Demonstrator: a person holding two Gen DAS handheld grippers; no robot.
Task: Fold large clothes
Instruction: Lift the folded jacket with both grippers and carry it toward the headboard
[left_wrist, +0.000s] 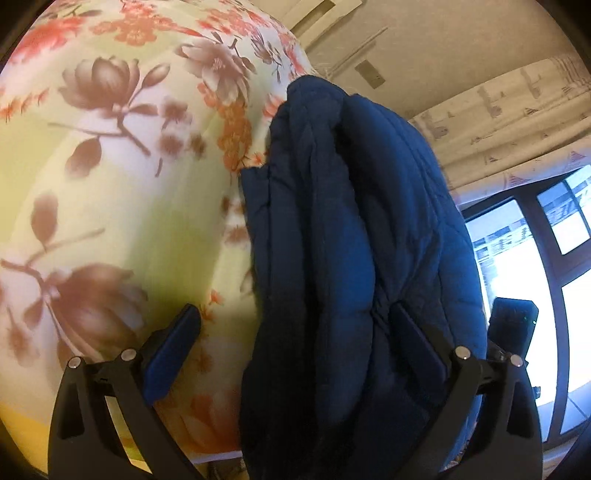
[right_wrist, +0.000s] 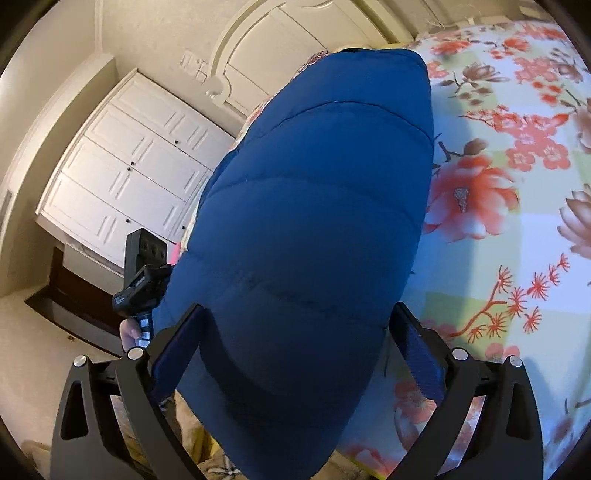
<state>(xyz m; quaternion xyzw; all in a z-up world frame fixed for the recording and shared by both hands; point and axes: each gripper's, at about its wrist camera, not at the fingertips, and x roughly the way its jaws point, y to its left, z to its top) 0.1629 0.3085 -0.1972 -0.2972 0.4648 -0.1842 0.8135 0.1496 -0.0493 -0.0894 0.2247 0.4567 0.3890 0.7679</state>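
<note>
A navy quilted jacket lies bundled in thick folds on a floral bedsheet. My left gripper is open wide. Its left finger stands clear of the cloth over bare sheet, and its right finger rests against a fold. In the right wrist view the jacket shows a smooth puffed panel lying on the sheet. It fills the gap of my right gripper, which is open at full width around it.
A bright window and patterned curtain lie beyond the bed. White wardrobe doors stand on the other side. A hand holds the other tool's black body beside the jacket. The mattress edge runs just below my fingers.
</note>
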